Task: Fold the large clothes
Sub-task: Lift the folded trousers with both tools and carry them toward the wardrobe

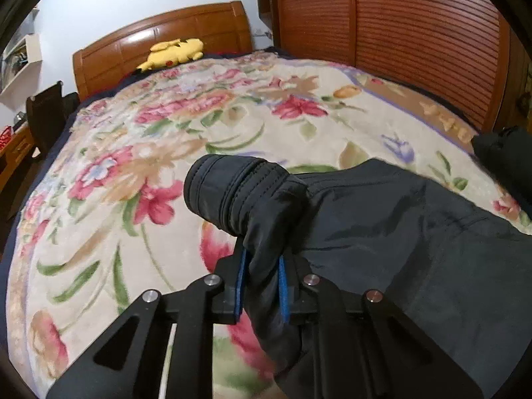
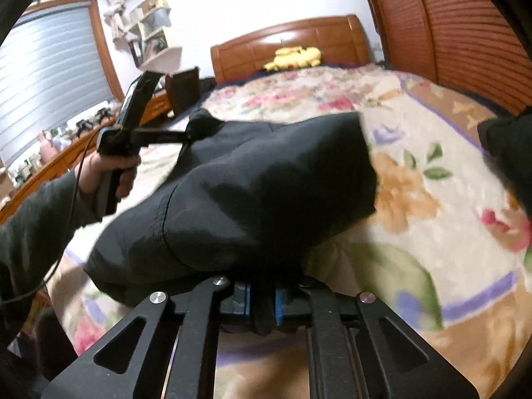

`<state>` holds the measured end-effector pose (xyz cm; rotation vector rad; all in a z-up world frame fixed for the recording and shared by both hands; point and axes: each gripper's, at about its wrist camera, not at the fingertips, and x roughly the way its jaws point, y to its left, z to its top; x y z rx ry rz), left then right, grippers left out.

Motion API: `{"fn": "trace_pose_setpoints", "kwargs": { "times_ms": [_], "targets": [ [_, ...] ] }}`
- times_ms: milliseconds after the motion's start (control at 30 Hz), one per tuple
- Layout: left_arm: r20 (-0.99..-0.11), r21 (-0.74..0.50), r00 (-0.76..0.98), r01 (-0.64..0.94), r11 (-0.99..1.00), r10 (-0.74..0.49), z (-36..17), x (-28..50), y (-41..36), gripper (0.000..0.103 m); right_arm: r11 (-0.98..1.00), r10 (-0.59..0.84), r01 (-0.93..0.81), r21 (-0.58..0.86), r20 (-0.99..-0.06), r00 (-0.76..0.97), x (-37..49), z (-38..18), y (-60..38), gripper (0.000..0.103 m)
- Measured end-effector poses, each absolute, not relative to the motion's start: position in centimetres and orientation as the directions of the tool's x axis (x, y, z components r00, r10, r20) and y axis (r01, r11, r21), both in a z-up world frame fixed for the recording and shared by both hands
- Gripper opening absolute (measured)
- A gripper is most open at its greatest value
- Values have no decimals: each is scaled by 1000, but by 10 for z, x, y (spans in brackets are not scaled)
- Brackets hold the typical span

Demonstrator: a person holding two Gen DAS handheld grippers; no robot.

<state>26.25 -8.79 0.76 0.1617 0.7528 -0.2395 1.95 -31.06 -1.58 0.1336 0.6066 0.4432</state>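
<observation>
Folding step: carry sleeve cuff (image 1: 232, 193) across the black jacket (image 2: 266, 183), keeping it taut.
Left claw (image 1: 262, 282): pinching the sleeve.
Right claw (image 2: 262, 302): pinching the jacket edge.

1. We see the jacket (image 1: 415, 232) lying on the blanket (image 1: 166, 166) at lower right
2. The plush toy (image 1: 173, 53) sits against the headboard (image 1: 139, 43), upper left
3. The wardrobe (image 1: 399, 33) stands upper right
</observation>
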Motion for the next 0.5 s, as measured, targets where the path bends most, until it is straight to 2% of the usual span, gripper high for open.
{"fn": "trace_pose_setpoints", "kwargs": {
  "times_ms": [267,500],
  "targets": [
    [-633,101,760,269,958,-146,44,229,-110,12,910,415,-336,244,-488,768,18,-7,-324,4],
    [-621,120,767,296,948,-161,56,213,-130,12,929,370,-312,198,-474,799,-1,4,-338,4]
  ]
}}
